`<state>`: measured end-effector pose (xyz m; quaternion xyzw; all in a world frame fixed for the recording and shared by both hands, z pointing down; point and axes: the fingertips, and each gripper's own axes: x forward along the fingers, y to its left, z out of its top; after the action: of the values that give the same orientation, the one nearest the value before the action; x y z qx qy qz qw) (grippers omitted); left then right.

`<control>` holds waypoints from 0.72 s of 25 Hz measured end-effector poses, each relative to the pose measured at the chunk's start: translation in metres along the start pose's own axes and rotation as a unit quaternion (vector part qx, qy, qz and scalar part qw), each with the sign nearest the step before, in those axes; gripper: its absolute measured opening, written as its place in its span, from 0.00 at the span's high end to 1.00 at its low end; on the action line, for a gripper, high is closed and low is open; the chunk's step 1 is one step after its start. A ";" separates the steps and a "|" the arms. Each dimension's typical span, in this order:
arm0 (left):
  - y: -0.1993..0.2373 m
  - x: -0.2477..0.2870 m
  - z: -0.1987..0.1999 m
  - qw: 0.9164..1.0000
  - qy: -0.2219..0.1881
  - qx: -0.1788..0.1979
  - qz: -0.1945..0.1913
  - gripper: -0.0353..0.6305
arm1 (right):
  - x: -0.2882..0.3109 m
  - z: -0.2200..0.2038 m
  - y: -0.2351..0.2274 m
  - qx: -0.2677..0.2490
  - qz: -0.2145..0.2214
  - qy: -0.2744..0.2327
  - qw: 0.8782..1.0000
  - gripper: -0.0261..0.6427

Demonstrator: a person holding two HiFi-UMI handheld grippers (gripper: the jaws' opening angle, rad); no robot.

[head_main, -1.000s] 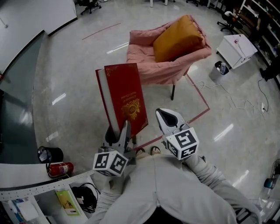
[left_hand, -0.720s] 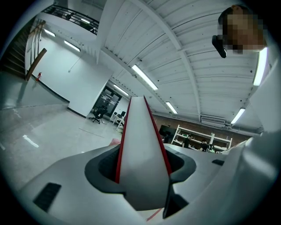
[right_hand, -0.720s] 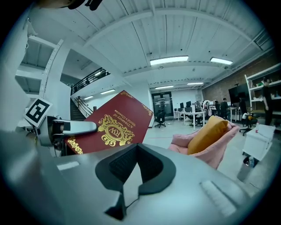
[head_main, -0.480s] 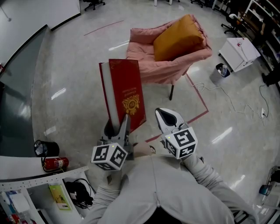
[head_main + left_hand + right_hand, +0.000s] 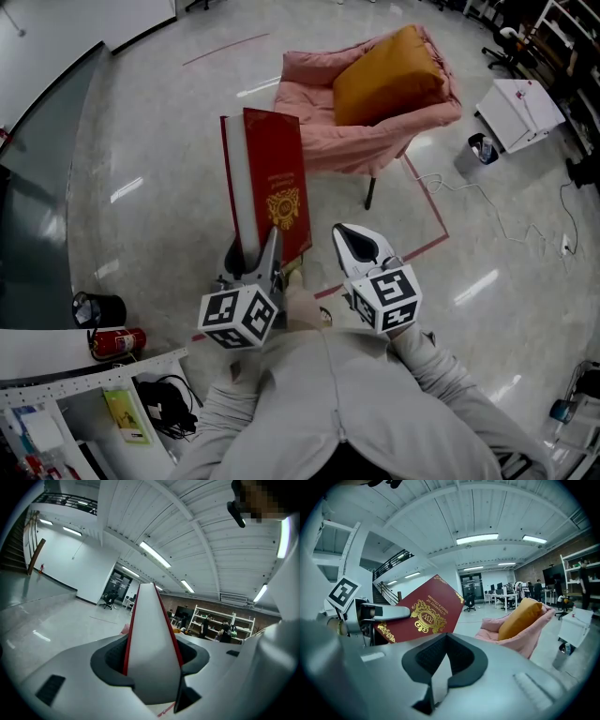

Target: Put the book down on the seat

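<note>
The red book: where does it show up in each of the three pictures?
Head view: red book, centre, upright above the left hand-held gripper.
Left gripper view: it fills the centre, edge-on, clamped between the jaws.
Right gripper view: left of centre, gold-stamped cover showing.
Shared landmark: orange cushion, head and right gripper views.

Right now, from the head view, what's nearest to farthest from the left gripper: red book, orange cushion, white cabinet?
1. Red book, gripped by the left gripper.
2. Orange cushion, ahead on the pink chair.
3. White cabinet, far off to the right.
</note>
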<state>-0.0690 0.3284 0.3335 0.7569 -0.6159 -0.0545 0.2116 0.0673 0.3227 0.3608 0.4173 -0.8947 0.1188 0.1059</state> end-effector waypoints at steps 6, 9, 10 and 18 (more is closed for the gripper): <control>0.008 0.024 0.005 1.000 0.006 -0.004 0.003 0.57 | 0.020 0.001 -0.011 0.002 -0.003 0.009 1.000 0.96; 0.013 0.038 0.007 1.000 0.013 -0.005 0.004 0.57 | 0.034 0.004 -0.019 0.003 -0.005 0.013 1.000 0.96; 0.015 0.043 0.007 1.000 0.014 -0.007 0.003 0.57 | 0.039 0.006 -0.021 0.003 -0.006 0.014 1.000 0.96; 0.039 0.094 0.016 1.000 0.027 -0.010 0.002 0.57 | 0.088 0.017 -0.045 0.000 -0.013 0.021 1.000 0.96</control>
<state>-0.0878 0.2288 0.3510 0.7551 -0.6106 -0.0394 0.2355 0.0454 0.2261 0.3755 0.4260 -0.8869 0.1264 0.1260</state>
